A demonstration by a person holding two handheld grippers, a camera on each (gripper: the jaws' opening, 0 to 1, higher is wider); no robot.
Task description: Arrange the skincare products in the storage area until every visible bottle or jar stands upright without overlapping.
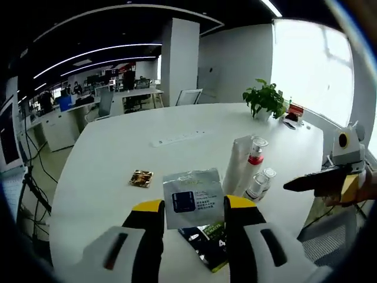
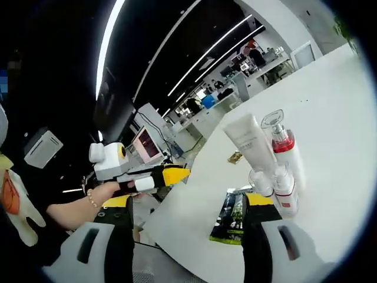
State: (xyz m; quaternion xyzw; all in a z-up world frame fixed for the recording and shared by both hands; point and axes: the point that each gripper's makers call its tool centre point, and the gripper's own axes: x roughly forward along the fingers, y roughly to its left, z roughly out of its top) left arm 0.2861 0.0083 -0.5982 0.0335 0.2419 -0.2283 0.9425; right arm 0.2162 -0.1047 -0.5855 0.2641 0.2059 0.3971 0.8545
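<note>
1. Skincare products cluster on the white table (image 1: 106, 159): a white tube (image 1: 238, 162) stands upright, a red-collared pump bottle (image 1: 255, 154) touches its side, and two small clear-capped bottles (image 1: 260, 183) stand just in front of that bottle.
2. Left gripper (image 1: 193, 207) holds a silver-white sachet (image 1: 192, 197) between its fingers, lifted above a dark green sachet (image 1: 207, 242) that lies flat near the tube.
3. Right gripper (image 2: 188, 203) has its fingers set wide with nothing between them; in its view the tube (image 2: 250, 140), the pump bottle (image 2: 284, 153) and the green sachet (image 2: 231, 217) lie ahead.
4. My reading: the held sachet needs a spot of its own. Set it down beside the tube, clear of the green sachet, so neither overlaps.
5. Approach low and slowly; the small bottles look easy to topple.
6. A small brown packet (image 1: 141, 178) lies well apart from the tube and needs no move.
</note>
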